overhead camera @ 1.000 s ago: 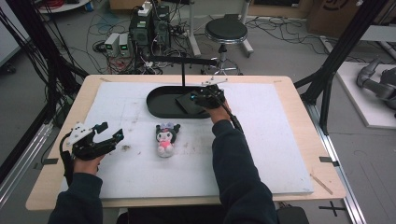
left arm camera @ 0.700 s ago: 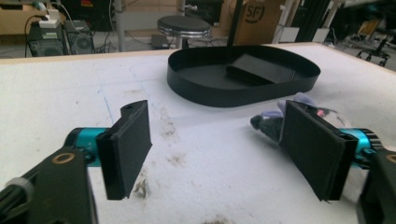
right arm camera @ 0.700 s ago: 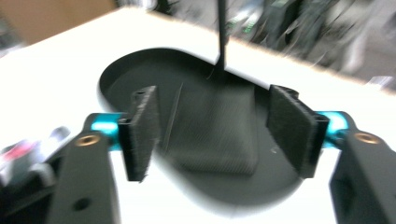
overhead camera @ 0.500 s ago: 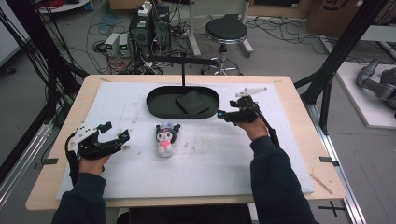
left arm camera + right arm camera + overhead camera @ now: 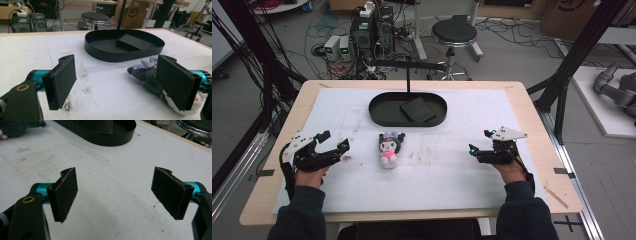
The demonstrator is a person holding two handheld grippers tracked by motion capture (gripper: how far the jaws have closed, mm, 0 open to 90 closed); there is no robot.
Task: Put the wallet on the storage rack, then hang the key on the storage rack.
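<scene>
A small plush doll with dark ears and a pink body lies on the white mat in the middle of the table. Behind it stands a black oval tray holding a flat black square piece. My left gripper rests at the left of the mat, open and empty, its jaws pointing toward the doll. My right gripper sits at the right of the mat, open with nothing between its pads. The tray shows ahead in the right gripper view.
A white foam mat covers the wooden table. A black post and crossbar rise behind the tray. A stool, cables and electronics stand on the floor beyond the far edge. Black frame legs flank the table.
My right gripper has pulled back from the tray to the mat's right side, leaving the black piece in the tray. My left gripper shifted slightly right and forward.
</scene>
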